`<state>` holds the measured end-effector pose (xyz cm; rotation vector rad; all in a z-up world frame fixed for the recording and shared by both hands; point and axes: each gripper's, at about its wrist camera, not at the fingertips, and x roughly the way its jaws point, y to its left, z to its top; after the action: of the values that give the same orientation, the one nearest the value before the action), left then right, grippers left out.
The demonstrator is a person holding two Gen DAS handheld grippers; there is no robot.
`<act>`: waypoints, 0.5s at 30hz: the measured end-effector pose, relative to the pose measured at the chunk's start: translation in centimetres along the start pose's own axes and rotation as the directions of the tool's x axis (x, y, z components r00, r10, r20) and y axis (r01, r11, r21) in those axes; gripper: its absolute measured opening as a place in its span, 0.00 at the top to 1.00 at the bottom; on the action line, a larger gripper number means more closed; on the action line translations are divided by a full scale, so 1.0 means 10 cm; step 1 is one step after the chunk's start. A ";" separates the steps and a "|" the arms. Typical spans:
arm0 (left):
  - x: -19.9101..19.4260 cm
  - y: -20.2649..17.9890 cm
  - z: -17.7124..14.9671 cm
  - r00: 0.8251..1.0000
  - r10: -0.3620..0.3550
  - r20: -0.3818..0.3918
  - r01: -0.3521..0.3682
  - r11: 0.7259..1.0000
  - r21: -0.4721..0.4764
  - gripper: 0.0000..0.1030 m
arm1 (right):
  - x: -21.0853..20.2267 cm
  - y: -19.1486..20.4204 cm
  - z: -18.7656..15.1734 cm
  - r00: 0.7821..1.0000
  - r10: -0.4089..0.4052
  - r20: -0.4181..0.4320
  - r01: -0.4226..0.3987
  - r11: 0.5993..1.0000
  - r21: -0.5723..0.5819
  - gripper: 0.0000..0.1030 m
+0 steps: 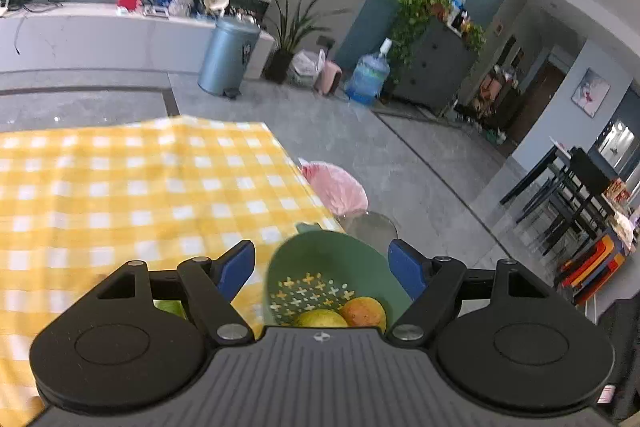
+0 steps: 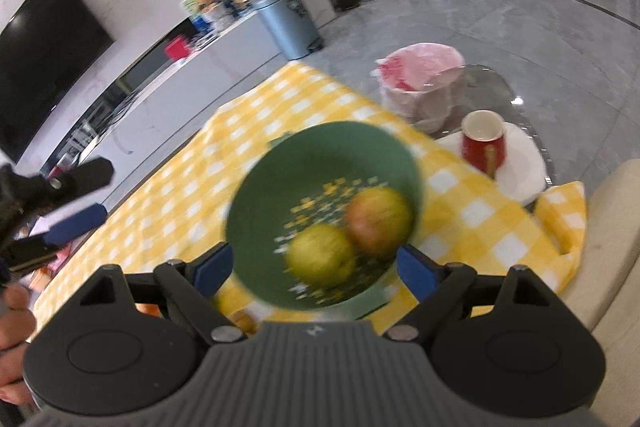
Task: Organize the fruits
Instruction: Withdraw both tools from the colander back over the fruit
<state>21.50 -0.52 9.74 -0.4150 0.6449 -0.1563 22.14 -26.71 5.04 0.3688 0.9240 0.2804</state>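
A green perforated bowl (image 2: 320, 155) stands on the yellow checked tablecloth (image 2: 280, 99). It holds a yellow-green fruit (image 2: 322, 255) and a reddish-orange fruit (image 2: 378, 221). My right gripper (image 2: 316, 267) is open and empty, its blue fingers either side of the bowl's near rim. In the left wrist view the bowl (image 1: 332, 259) with both fruits, yellow-green (image 1: 320, 318) and orange (image 1: 363, 311), lies between the open fingers of my left gripper (image 1: 322, 267). A green fruit (image 1: 170, 307) peeks from behind the left finger linkage. The left gripper also shows at the far left of the right wrist view (image 2: 76, 219).
A pink-lined bin (image 2: 420, 75) stands beyond the table's far right corner. A red mug (image 2: 482, 139) sits on a white cloth (image 2: 524, 163) on the glass table edge. A small orange item (image 2: 244, 321) lies near the right gripper. A beige chair (image 2: 612, 247) is at right.
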 end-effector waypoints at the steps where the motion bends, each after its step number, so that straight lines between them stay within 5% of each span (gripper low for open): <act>1: -0.11 0.03 0.01 1.000 0.004 0.016 -0.004 1.000 0.000 0.13 | -0.01 0.07 -0.02 1.000 0.008 -0.001 -0.008 1.000 -0.006 0.17; 6: -0.59 0.16 0.01 0.995 0.054 0.078 -0.057 0.997 0.041 0.13 | -0.05 0.53 -0.17 0.998 0.063 -0.020 -0.064 0.996 -0.068 0.17; 10: -0.87 0.26 -0.03 0.982 0.161 0.100 -0.169 0.983 0.077 0.13 | -0.06 0.89 -0.31 0.990 0.128 -0.052 -0.132 0.987 -0.095 0.17; 15: -1.10 0.55 -0.18 0.971 0.221 0.088 -0.225 0.973 0.039 0.13 | 0.00 1.34 -0.57 0.982 0.174 -0.080 -0.183 0.976 -0.121 0.17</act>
<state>11.82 6.81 12.21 -0.2972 0.6000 0.0592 16.42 -13.50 7.59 0.3256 0.9366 0.5177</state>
